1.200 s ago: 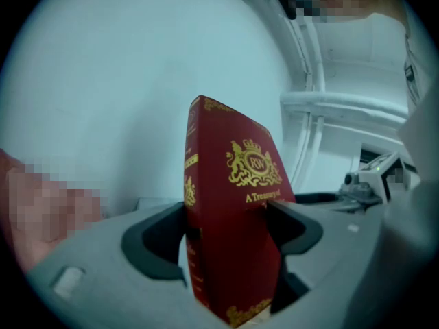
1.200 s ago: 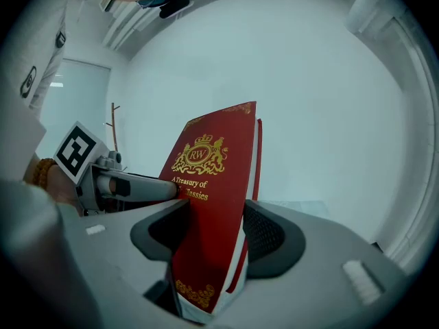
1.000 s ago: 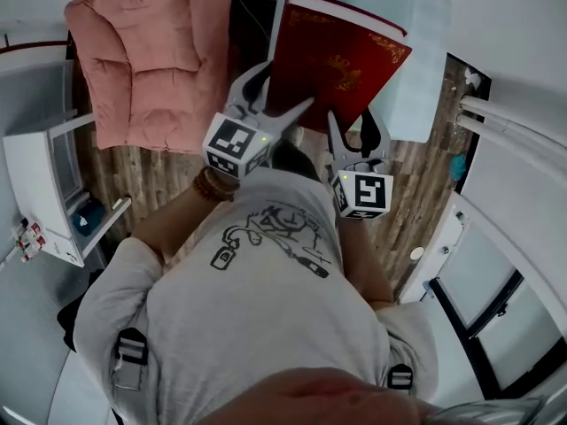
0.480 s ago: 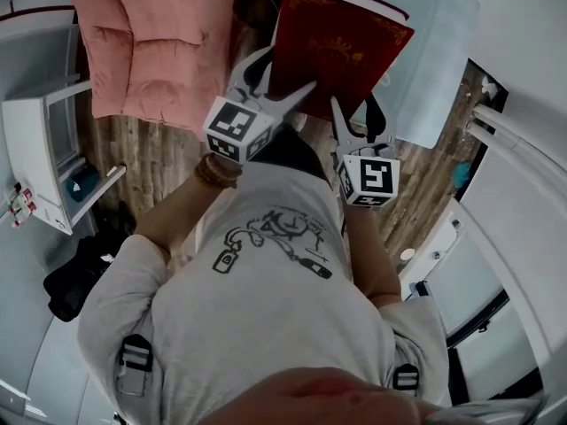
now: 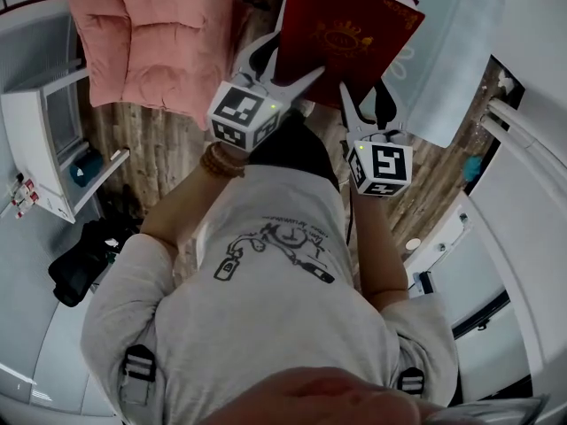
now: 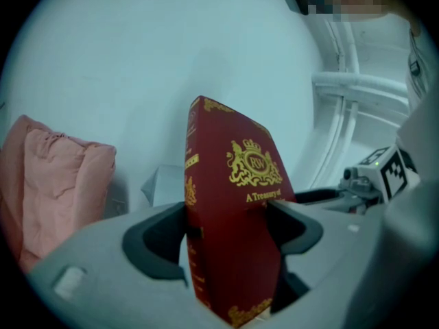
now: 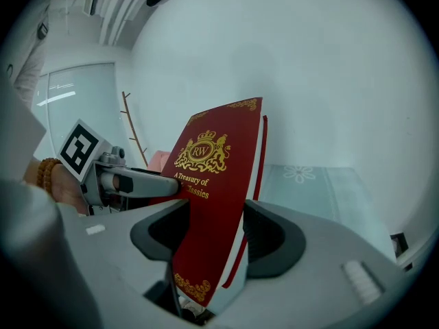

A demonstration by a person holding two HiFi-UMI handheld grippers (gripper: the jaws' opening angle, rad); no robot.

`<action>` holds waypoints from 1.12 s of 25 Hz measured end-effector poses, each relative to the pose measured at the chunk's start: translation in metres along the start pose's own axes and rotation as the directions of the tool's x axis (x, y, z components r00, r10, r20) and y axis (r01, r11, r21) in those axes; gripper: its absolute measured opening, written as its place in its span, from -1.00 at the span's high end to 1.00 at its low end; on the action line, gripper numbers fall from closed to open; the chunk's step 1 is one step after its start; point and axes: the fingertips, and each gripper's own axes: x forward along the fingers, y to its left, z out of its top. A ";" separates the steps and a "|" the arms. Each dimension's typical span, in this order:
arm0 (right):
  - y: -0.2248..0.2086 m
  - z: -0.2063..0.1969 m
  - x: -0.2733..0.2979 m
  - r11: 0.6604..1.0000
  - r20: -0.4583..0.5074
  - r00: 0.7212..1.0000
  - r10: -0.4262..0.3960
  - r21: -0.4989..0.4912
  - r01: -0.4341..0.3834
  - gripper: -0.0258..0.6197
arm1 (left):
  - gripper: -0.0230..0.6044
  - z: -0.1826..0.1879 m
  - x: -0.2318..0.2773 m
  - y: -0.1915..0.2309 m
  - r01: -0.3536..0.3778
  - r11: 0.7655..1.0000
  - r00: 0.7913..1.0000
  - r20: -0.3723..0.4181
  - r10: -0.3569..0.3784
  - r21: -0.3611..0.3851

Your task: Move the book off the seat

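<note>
**A:** Where is the book?

**B:** A thick red hardback book point(image 5: 347, 35) with gold crest lettering is in the air at twelve o'clock from the person, standing on end and leaning away. It is off any seat. A pink cushion point(image 5: 151, 38) lies at ten o'clock, a pale blue flowered surface point(image 5: 447, 69) at two o'clock, and a wooden floor point(image 5: 159, 162) is below.

**A:** What is holding it?

**B:** Both tools. The left hand-held gripper point(image 5: 292, 57) is clamped across the closed covers at the bottom corner on the spine side. The right hand-held gripper point(image 5: 363, 102) is clamped the same way at the bottom corner on the page-edge side. The pads press on the boards, and nothing else touches the book.

**A:** How will it handle?

**B:** I'd guess stiff and fairly heavy — rigid boards that won't bend. The cover looks smooth, so it could slide between the pads. Gripped only along its lower edge, it is top-heavy and may tip. The safest hold pinches the full thickness near the spine, so the pages cannot fan open — with the second grip well apart to stop twisting.
</note>
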 end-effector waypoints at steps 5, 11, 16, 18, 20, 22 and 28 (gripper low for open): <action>-0.009 -0.019 0.027 1.000 -0.045 0.999 0.004 0.029 -0.003 0.13 | -0.24 -0.022 0.020 0.020 0.005 1.000 0.999 -0.032 -0.006 -0.031; -0.016 -0.045 0.057 0.998 -0.097 0.995 0.001 0.069 0.006 0.10 | -0.24 -0.050 0.041 0.046 0.016 0.998 0.997 -0.079 -0.021 -0.065; -0.018 -0.066 0.082 0.996 -0.127 0.992 0.005 0.089 0.007 0.10 | -0.25 -0.073 0.055 0.067 0.022 0.996 0.993 -0.111 -0.031 -0.081; -0.015 -0.079 0.092 0.995 -0.144 0.990 0.006 0.102 0.009 0.09 | -0.25 -0.086 0.057 0.077 0.024 0.995 0.991 -0.132 -0.036 -0.092; -0.018 -0.089 0.099 0.993 -0.160 0.987 0.005 0.114 0.013 0.09 | -0.25 -0.098 0.063 0.082 0.026 0.993 0.987 -0.152 -0.044 -0.113; -0.023 -0.096 0.104 0.993 -0.170 0.985 0.008 0.117 0.012 0.09 | -0.25 -0.106 0.070 0.084 0.026 0.991 0.985 -0.166 -0.047 -0.128; -0.028 -0.118 0.115 0.993 -0.198 0.980 0.016 0.117 0.007 0.07 | -0.25 -0.125 0.082 0.092 0.028 0.991 0.981 -0.188 -0.053 -0.132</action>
